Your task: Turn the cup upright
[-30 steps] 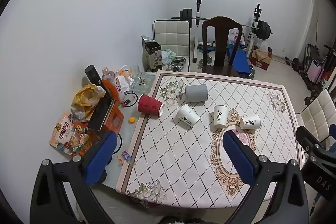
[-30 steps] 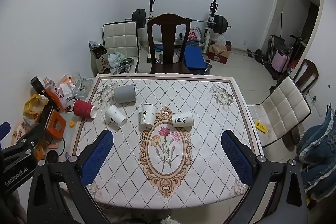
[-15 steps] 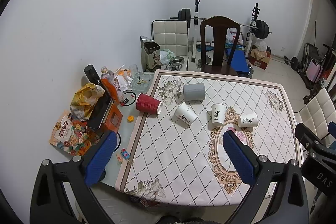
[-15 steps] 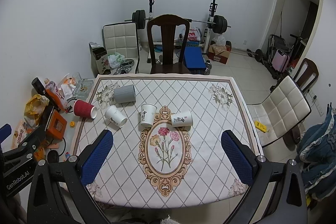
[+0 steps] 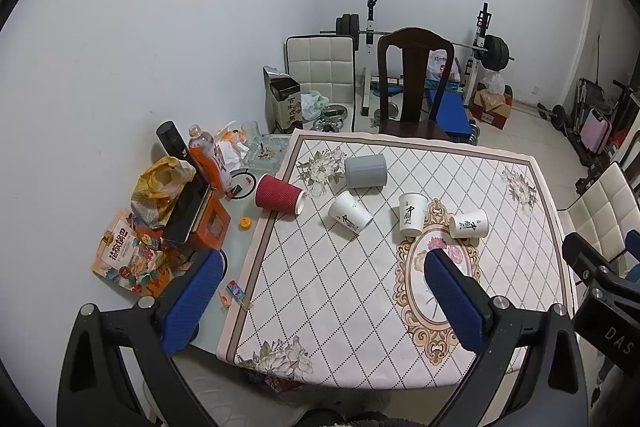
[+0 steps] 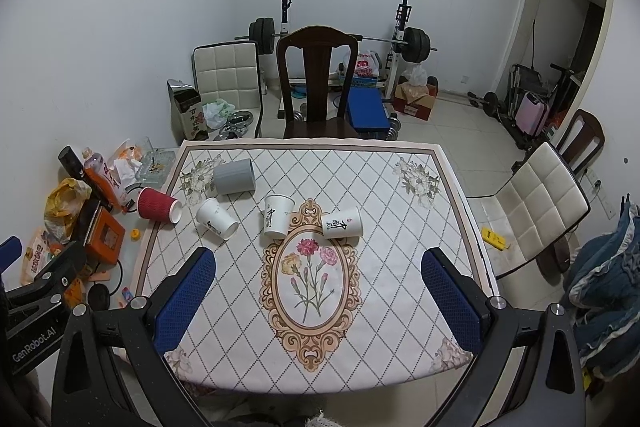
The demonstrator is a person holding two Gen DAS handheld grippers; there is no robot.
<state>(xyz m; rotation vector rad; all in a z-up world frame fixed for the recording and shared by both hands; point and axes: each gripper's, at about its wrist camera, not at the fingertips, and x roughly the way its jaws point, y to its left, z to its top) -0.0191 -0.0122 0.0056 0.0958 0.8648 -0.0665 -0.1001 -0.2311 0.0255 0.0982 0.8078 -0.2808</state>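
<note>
While both grippers hover above the near edge of the table (image 6: 400, 163), five cups lie across its far half. From the left: red cup (image 6: 158, 205) on its side at the table's left edge, white cup (image 6: 216, 218) tipped, grey cup (image 6: 234, 176) on its side farther back, middle white cup (image 6: 277, 215), right white cup (image 6: 342, 222) on its side. Left gripper (image 5: 324, 301) released, jaws spread; right gripper (image 6: 318, 301) likewise, holding nothing.

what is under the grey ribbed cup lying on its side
The grey ribbed plastic cup rests directly on the diamond-patterned tablecloth, beside a printed flower corner motif. The cloth right beneath the cup is covered, and the cup's inside is not visible.
</note>
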